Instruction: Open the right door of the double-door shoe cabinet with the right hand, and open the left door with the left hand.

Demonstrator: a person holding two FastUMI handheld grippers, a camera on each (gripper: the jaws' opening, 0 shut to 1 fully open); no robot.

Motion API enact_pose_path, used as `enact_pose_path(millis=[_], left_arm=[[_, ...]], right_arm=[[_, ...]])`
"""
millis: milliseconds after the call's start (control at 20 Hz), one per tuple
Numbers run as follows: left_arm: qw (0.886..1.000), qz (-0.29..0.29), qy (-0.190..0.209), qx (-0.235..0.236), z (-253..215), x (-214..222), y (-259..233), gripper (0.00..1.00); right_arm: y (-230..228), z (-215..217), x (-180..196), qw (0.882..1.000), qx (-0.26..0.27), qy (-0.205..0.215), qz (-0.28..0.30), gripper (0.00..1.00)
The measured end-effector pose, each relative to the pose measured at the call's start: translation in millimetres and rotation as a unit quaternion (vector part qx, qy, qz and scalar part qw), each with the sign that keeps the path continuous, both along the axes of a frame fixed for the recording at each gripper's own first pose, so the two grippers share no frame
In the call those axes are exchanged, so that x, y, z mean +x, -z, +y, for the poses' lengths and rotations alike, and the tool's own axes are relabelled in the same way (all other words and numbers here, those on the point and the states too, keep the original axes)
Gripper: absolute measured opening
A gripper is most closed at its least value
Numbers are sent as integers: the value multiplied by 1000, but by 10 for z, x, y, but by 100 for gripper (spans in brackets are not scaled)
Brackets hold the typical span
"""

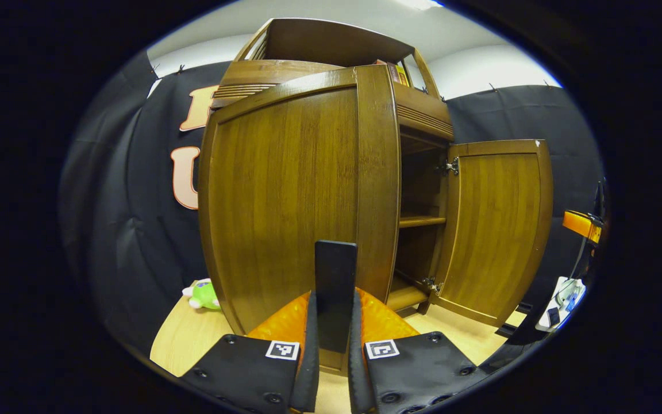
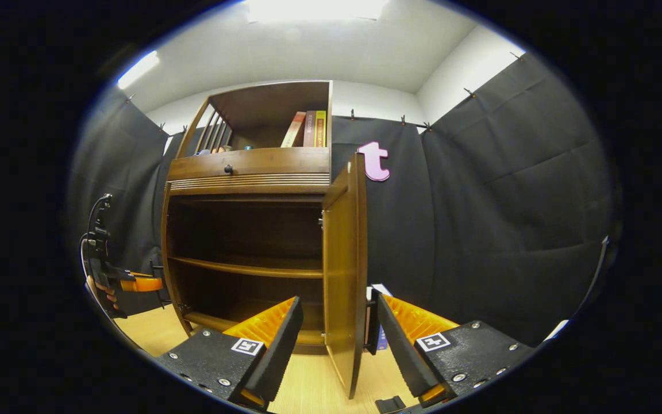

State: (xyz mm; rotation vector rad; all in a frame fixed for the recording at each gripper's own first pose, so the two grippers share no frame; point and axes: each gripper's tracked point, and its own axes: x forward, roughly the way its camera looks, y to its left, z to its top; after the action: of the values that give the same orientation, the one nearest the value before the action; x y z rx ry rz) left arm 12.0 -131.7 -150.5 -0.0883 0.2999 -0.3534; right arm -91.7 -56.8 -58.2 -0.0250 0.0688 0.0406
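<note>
The brown wooden shoe cabinet [image 2: 247,172] stands with both doors swung out and its shelves [image 2: 245,267] bare. In the left gripper view the left door [image 1: 285,195] fills the middle, and my left gripper [image 1: 334,294] is shut on its upright dark handle [image 1: 335,270]. The right door [image 1: 495,230] hangs wide open beyond it. In the right gripper view that right door [image 2: 343,259] stands edge-on between the spread fingers of my right gripper [image 2: 337,299], which is open and not pressing on it. The left gripper [image 2: 127,283], held by a hand, shows at the far left.
A green plush toy [image 1: 201,294] lies on the light wood floor [image 1: 184,339] left of the cabinet. Books [image 2: 308,129] stand in the top compartment above a drawer with a knob [image 2: 228,169]. Black cloth walls close in all round.
</note>
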Motion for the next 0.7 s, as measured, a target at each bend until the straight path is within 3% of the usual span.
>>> enact_pose_path(millis=[250,300,500,550,600,700], left_arm=[[1000,0,-18,0,197,-140,-29,29],[1000,-1,-24,2,250,-168,-41,28],[999,-7,-47,10,474,-299,-79,29],[998,-8,-51,18,536,-321,-84,24],[998,-10,-53,23,598,-352,-89,19],[998,-12,-62,27,724,-400,-104,20]], right_arm=[[3,223,24,1000,4,-20,5,93],[18,248,29,1000,3,-23,7,82],[40,361,67,999,4,-33,11,82],[33,410,88,999,5,-37,11,82],[22,451,90,999,6,-41,11,93],[15,557,98,999,6,-50,10,93]])
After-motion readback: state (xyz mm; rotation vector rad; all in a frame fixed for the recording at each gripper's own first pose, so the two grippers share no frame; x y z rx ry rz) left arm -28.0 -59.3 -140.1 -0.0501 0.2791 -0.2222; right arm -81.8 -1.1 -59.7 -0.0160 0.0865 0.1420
